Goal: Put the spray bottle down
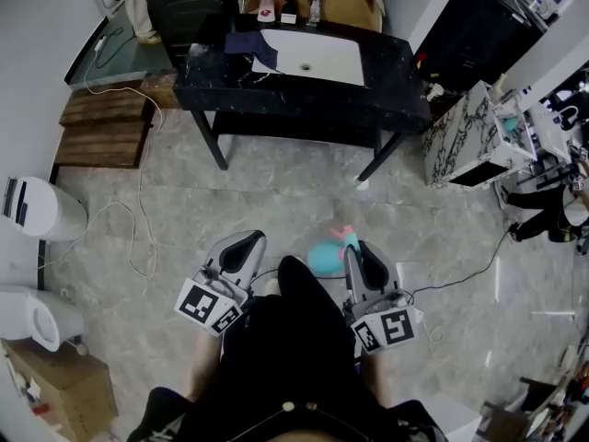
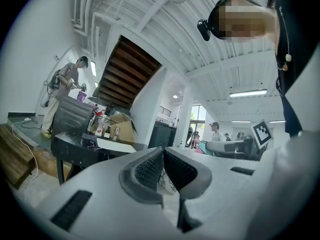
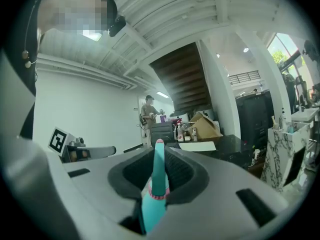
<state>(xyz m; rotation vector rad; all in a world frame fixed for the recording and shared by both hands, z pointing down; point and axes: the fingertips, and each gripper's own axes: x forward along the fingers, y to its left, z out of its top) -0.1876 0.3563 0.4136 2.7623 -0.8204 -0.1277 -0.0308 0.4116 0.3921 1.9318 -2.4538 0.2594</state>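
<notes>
Currently your right gripper (image 3: 162, 159) clamps the bottle (image 3: 152, 204) upright (left gripper (image 2: 163, 156) closed, empty); table (image 1: 398, 79) lies far ahead.

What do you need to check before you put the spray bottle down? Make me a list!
1. The right gripper has the spray bottle pinched in its jaws: ok.
2. The left gripper is empty, jaws shut: ok.
3. The black table is close enough to reach: not ok, a stretch of floor lies between.
4. The table has a bare spot: ok, its right end looks free.
5. The bottle's top is screwed tight: cannot tell.
</notes>
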